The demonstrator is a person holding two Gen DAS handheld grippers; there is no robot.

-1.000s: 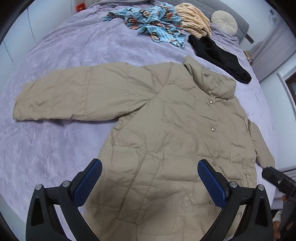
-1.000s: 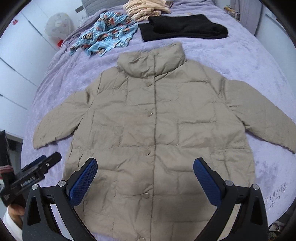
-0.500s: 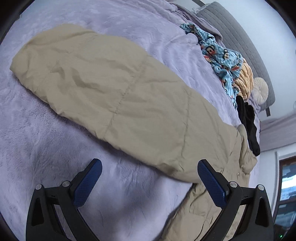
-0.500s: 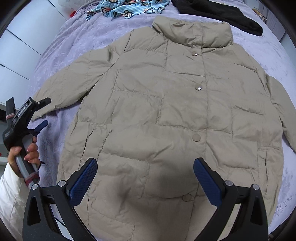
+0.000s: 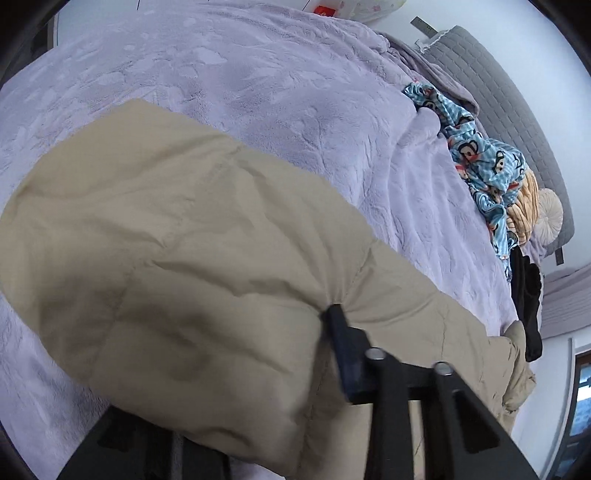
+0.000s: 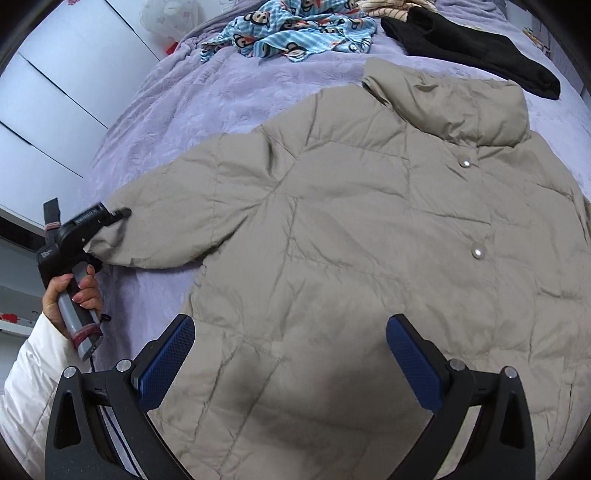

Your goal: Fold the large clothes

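Beige quilted fabric fills the nearest part of both views: a padded jacket (image 6: 369,240) lies front-up on the lilac bedspread (image 6: 207,96), snaps closed down its middle, collar toward the far end of the bed. Its hem is cut off by the bottom edge of the right wrist view, and its far sleeve runs out of frame at the right.

Nearest the jacket's lower body, the right gripper (image 6: 290,363) hangs over the cloth with its blue pads wide apart and nothing between them.

At the jacket's near sleeve (image 5: 192,258), the left gripper (image 5: 325,325) has just been closing, and its jaws are pinched on the cuff end, the fabric puckering where one dark finger bites in. The other finger is buried under the bulging sleeve and cannot be seen. From the right wrist view, the same gripper (image 6: 99,225) meets the sleeve end at the jacket's left edge, held by a hand (image 6: 74,295) in a white sleeve (image 6: 29,376); its fingertips are too small and blurred there to judge.

Beyond the jacket's collar lie a blue cartoon-print garment (image 6: 295,33) and a black garment (image 6: 472,48), both apart from the jacket. A striped beige piece (image 6: 388,5) beyond them is mostly cut off. Farthest, past these clothes, a grey headboard (image 5: 509,122) and a round cushion (image 5: 550,221) sit at the bed's end.
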